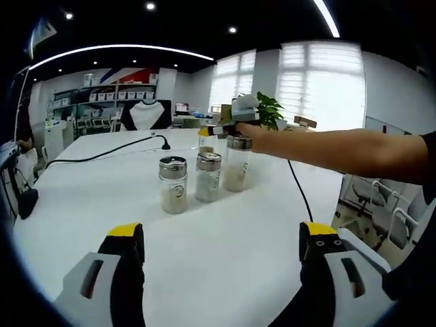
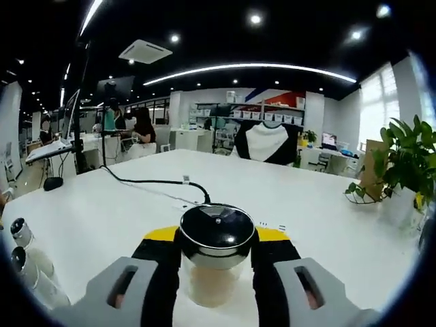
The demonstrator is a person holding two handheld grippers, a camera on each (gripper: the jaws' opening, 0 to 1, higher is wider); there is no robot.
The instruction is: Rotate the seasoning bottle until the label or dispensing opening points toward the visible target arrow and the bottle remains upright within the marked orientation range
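Observation:
Three glass seasoning bottles with metal caps stand on the white table (image 1: 225,266). In the left gripper view the nearest bottle (image 1: 173,184) is at the left, a middle bottle (image 1: 208,176) beside it, and a taller bottle (image 1: 237,163) at the right. My right gripper (image 1: 219,129) reaches in from the right on a person's arm and is shut on that taller bottle's cap. In the right gripper view the held bottle (image 2: 216,253) sits between the yellow-tipped fingers (image 2: 161,240), upright, with pale powder inside. My left gripper (image 1: 221,238) stands open above bare table, well short of the bottles.
A black cable (image 1: 109,151) runs across the table's far side. A potted plant (image 2: 402,163) stands at the table's right edge. Two other bottles (image 2: 27,262) appear at the left of the right gripper view. Shelves and desks lie beyond.

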